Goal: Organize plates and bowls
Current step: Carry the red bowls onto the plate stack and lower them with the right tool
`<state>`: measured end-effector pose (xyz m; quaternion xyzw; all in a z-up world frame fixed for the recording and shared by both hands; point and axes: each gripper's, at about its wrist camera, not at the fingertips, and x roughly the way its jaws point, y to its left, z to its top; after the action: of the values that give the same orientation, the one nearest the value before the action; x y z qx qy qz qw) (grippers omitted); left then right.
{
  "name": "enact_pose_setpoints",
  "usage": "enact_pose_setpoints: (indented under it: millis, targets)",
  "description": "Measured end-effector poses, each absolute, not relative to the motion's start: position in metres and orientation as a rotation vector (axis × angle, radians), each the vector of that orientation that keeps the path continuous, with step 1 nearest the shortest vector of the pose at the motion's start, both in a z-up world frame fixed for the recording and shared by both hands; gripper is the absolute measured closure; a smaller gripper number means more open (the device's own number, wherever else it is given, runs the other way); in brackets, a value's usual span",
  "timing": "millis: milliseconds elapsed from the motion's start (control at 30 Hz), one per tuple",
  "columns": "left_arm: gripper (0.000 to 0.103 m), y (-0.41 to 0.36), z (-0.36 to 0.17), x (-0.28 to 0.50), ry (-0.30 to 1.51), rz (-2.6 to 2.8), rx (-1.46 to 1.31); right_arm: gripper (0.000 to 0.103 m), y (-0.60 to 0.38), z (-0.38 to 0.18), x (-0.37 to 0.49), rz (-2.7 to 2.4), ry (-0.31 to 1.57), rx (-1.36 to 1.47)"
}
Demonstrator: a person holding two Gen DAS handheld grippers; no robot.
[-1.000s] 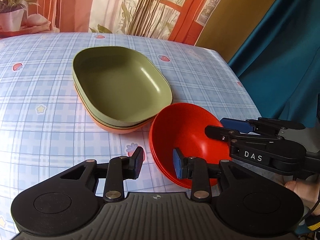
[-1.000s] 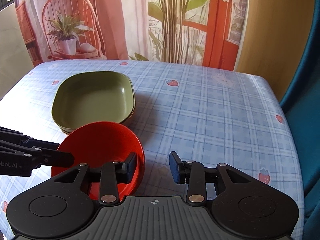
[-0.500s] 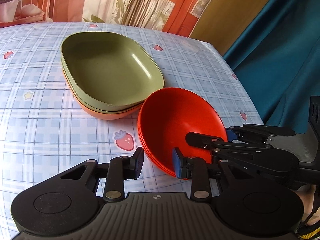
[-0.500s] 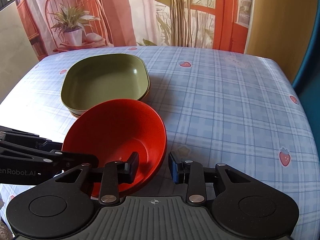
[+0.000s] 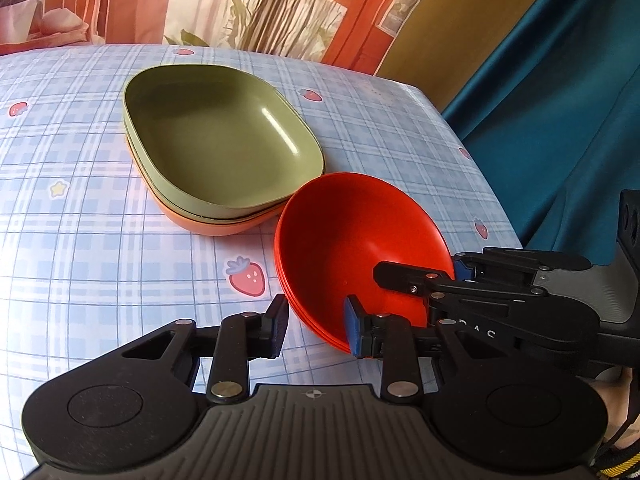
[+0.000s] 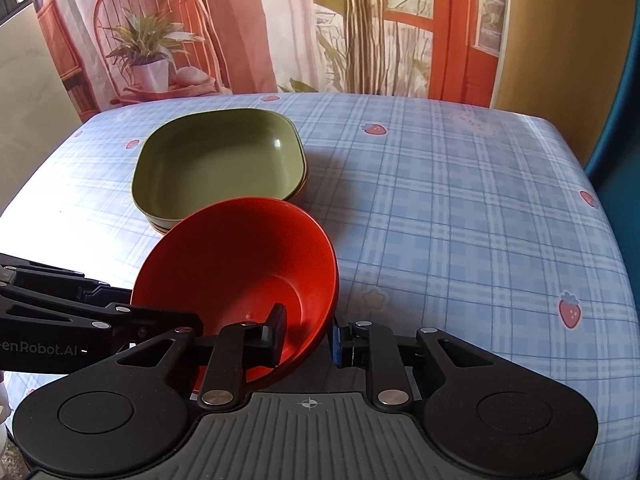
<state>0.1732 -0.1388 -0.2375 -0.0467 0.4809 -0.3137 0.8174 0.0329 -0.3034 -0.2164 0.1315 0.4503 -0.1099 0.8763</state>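
A stack of red bowls (image 5: 352, 240) is lifted and tilted near the table's front right, also in the right wrist view (image 6: 236, 264). My left gripper (image 5: 316, 328) straddles the stack's near rim, one finger outside, one inside. My right gripper (image 6: 308, 340) straddles the opposite rim the same way; it shows in the left wrist view (image 5: 420, 280). Both sets of jaws close on the rim. A stack of green rectangular plates (image 5: 216, 148) on an orange one sits behind the bowls, also in the right wrist view (image 6: 216, 164).
The table has a blue plaid cloth with strawberries (image 6: 460, 208). Its right edge meets a teal curtain (image 5: 560, 100). A printed backdrop hangs behind the table's far edge.
The red bowl stack has risen and moved toward the green plates, tilting more. Both grippers moved with it, keeping their hold on the rim.
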Motion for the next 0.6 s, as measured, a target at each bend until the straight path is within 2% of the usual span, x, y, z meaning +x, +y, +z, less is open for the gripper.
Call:
enact_pose_setpoints:
  millis: [600]
  targets:
    - [0.071, -0.119, -0.196, 0.184, 0.927, -0.701, -0.143, 0.086, -0.309, -0.183, 0.05, -0.221, 0.869, 0.263]
